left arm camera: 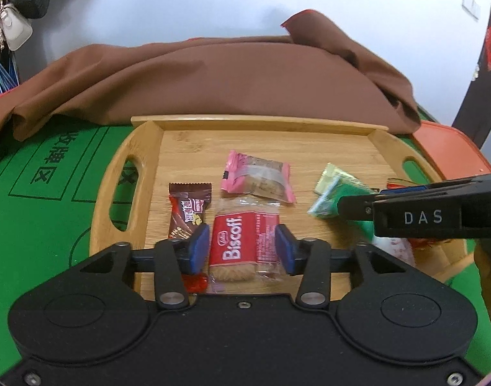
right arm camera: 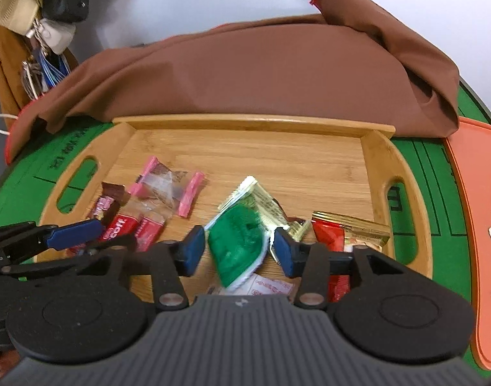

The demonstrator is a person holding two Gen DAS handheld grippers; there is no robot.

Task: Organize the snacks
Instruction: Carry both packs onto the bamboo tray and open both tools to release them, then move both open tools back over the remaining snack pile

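A wooden tray (left arm camera: 268, 122) (right arm camera: 251, 122) holds several wrapped snacks. My left gripper (left arm camera: 242, 249) is open, its blue pads on either side of a red Biscoff biscuit pack (left arm camera: 242, 241) without squeezing it. A brown chocolate wrapper (left arm camera: 187, 212) lies to its left and a pink-ended cake pack (left arm camera: 258, 177) behind it. My right gripper (right arm camera: 239, 251) is open around a green snack packet (right arm camera: 239, 244), which looks blurred; it also shows in the left wrist view (left arm camera: 332, 199). A yellow-green packet (right arm camera: 261, 202) lies behind it and a red-gold packet (right arm camera: 342, 231) to the right.
A brown cloth (left arm camera: 213, 77) is heaped behind the tray on the green felt table (left arm camera: 36, 193). An orange board (right arm camera: 477, 225) lies to the right. Bags and keys (right arm camera: 42, 32) hang at far left. A red candy (left arm camera: 195, 281) and a white packet (right arm camera: 271, 286) lie at the tray's near edge.
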